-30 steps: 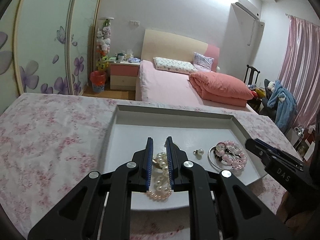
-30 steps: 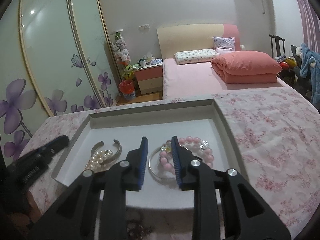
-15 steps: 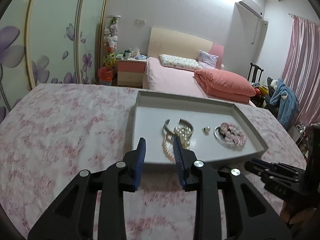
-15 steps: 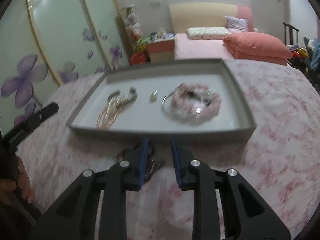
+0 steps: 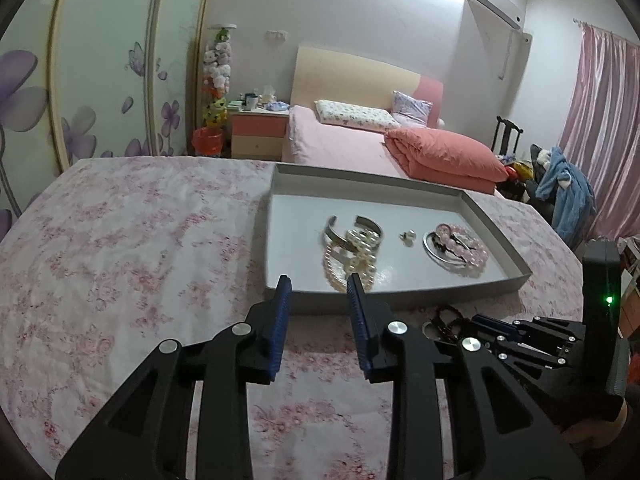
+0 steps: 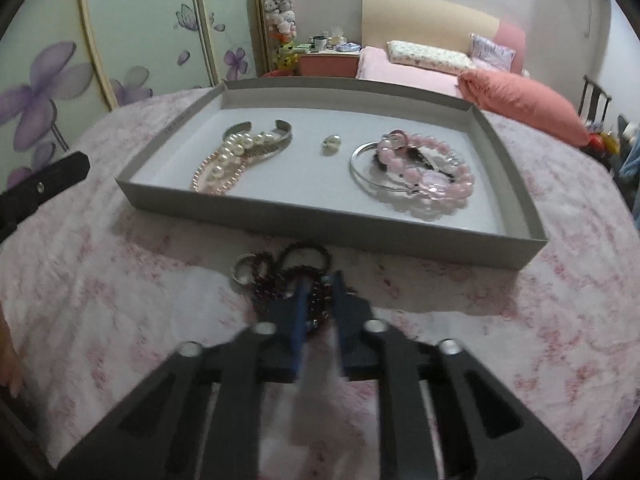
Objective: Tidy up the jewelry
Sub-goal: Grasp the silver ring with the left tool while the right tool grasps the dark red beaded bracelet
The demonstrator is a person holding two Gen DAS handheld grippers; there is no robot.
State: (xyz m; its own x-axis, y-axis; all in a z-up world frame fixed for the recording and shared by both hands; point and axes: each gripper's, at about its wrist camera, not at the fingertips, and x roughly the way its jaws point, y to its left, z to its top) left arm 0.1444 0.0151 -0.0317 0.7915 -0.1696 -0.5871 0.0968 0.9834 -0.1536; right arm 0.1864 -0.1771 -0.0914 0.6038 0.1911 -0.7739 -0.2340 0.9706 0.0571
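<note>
- My left tool (image 5: 318, 294) hangs above the flower-print surface (image 5: 120, 240), just short of the tray's near wall, its two blue-padded fingers spread wide with nothing between them.
- My right tool (image 6: 319, 292) is low over the same cloth, near the surface's front edge. Its fingers sit on either side of a dark bead bracelet (image 6: 308, 280), with only a narrow gap between them. The picture is blurred here, so I cannot tell whether they are gripping the beads yet.
- That dark bracelet lies in a small tangle outside the tray, just in front of its near wall. A thin black loop (image 6: 306, 252) and a small metal ring (image 6: 246, 268) lie in the same tangle.
- The grey tray (image 6: 332, 226) is shallow and rectangular, and sits toward the far edge of the surface.
- In the tray's left part, a pearl necklace (image 6: 224, 166) is heaped over an open silver cuff (image 6: 276, 138).
- Near the tray's middle lies a small pearl earring (image 6: 331, 145), apart from everything else.
- In the tray's right part, a pink bead bracelet (image 6: 432, 172) lies over a thin silver bangle (image 6: 362, 176).
- Beyond the surface I see a pink bed (image 5: 340, 148) with a folded coral quilt (image 5: 440, 156).
</note>
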